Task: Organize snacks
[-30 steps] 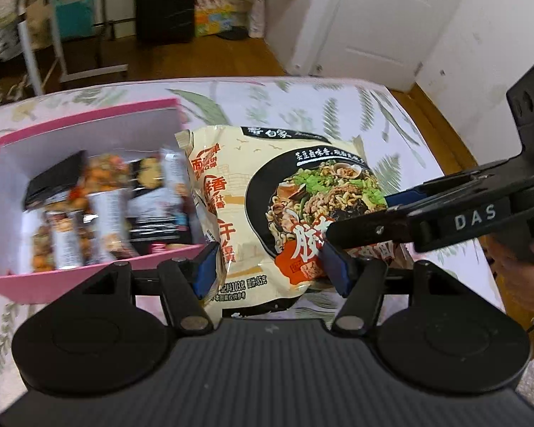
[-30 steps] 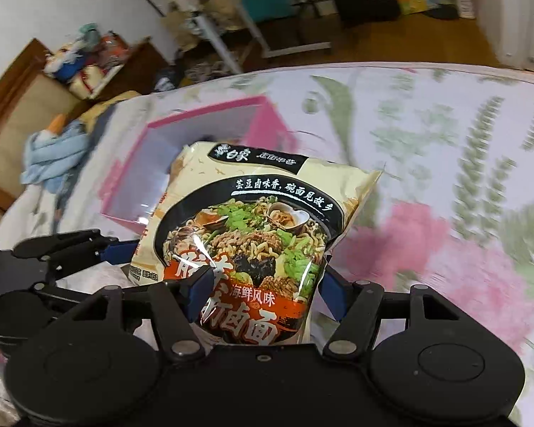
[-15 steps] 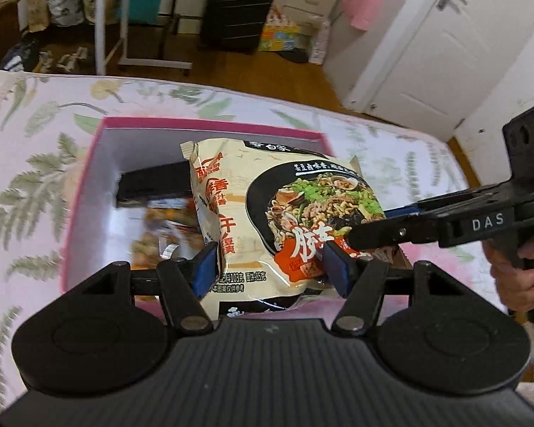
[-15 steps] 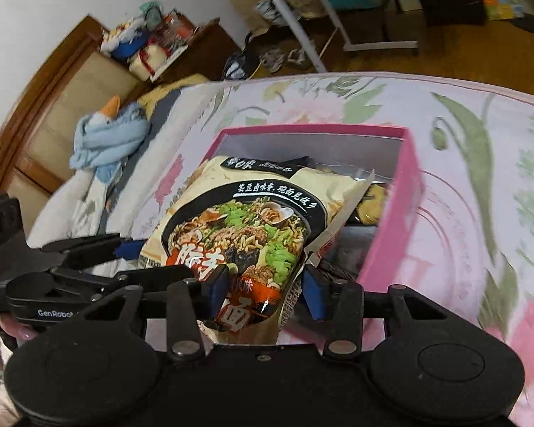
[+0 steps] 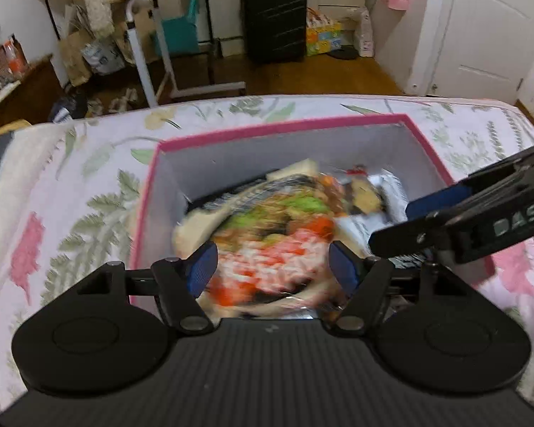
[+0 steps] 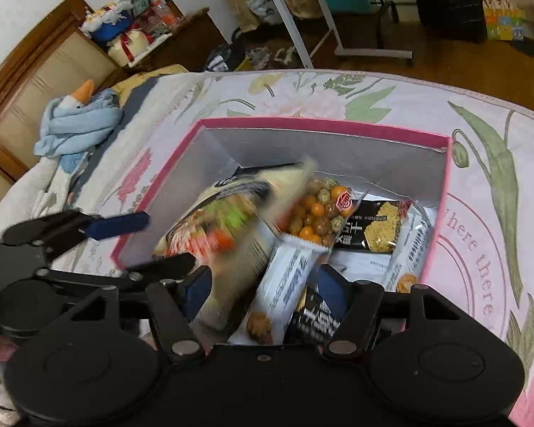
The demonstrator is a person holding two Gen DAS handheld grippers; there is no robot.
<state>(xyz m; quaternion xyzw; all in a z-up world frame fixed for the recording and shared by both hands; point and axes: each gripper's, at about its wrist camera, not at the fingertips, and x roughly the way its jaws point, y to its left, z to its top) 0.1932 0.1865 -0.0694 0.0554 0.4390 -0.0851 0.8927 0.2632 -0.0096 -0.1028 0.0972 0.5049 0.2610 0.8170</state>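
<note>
My left gripper is hovering over the near edge of the pink-rimmed cardboard box with grey inner walls, its blue-padded fingers spread apart and clamping nothing. The cream plastic noodle packet with a printed bowl picture is lying between and just beyond these fingers, inside the box, blurred. My right gripper is standing at the same box with its fingers also apart, gripping nothing. Beyond them, the noodle packet is leaning in the box's left part, beside a clear bag of orange and green coated nuts and a black cracker packet. The box is resting on a floral bedsheet.
</note>
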